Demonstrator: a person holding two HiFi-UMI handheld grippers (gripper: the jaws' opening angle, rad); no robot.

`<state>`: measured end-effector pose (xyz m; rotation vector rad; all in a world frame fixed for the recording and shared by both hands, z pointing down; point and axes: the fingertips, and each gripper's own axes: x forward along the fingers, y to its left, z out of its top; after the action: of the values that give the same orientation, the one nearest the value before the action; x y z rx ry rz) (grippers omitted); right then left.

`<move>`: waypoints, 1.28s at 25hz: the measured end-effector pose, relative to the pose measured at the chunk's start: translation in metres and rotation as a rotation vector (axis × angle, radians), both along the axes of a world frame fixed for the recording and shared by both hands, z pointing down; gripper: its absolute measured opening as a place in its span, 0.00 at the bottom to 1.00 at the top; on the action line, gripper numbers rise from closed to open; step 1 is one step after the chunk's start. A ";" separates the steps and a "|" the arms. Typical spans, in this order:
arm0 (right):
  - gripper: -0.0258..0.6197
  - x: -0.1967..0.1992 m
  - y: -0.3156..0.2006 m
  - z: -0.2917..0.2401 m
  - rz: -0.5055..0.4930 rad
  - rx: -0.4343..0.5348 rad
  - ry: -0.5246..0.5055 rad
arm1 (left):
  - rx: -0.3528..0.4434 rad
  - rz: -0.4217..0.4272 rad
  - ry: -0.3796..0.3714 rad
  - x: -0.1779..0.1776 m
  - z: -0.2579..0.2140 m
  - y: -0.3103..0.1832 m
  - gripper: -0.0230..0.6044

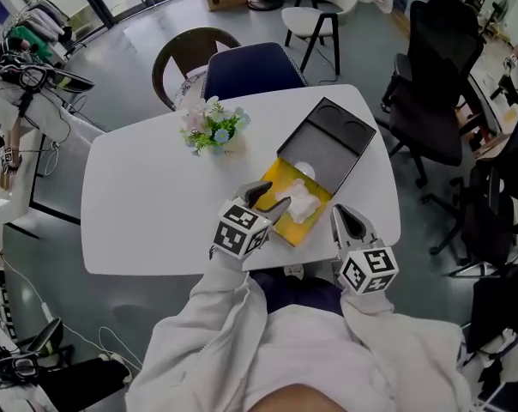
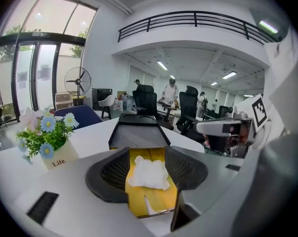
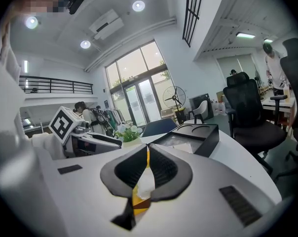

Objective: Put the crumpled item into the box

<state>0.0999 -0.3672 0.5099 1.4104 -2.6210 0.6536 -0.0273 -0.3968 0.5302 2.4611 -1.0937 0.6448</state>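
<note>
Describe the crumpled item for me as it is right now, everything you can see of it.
The crumpled item is a small white wad that looks like tissue paper, loosely bunched with ragged edges. It lies flat on the yellow inner part of the open box, in front of the raised black lid. The left gripper is at its near side, jaws apart and flanking it in the left gripper view. Whether they touch it cannot be told.

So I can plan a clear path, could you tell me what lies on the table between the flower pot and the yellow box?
Nothing: in the head view only bare white table separates the flower pot from the yellow box.
</note>
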 end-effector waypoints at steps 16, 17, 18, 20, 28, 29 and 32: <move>0.10 -0.015 -0.018 -0.031 -0.055 0.070 -0.002 | 0.215 -0.223 0.191 -0.057 -0.076 0.028 0.29; 0.10 -0.015 -0.018 -0.035 -0.057 0.076 -0.004 | 0.232 -0.234 0.194 -0.058 -0.079 0.029 0.26; 0.10 -0.015 -0.018 -0.038 -0.058 0.082 -0.005 | 0.253 -0.245 0.196 -0.058 -0.083 0.030 0.23; 0.10 -0.014 -0.019 -0.046 -0.057 0.093 -0.003 | 0.301 -0.267 0.193 -0.058 -0.090 0.030 0.17; 0.10 -0.007 -0.019 -0.058 -0.055 0.130 0.043 | 0.382 -0.311 0.163 -0.061 -0.089 0.035 0.07; 0.10 -0.007 -0.018 -0.059 -0.056 0.135 0.047 | 0.377 -0.309 0.164 -0.060 -0.087 0.037 0.06; 0.10 -0.006 -0.017 -0.060 -0.055 0.157 0.054 | 0.359 -0.301 0.162 -0.057 -0.079 0.040 0.06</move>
<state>0.0943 -0.3840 0.4496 1.3683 -2.7090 0.4055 -0.0841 -0.3572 0.4511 2.4988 -1.5823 0.1648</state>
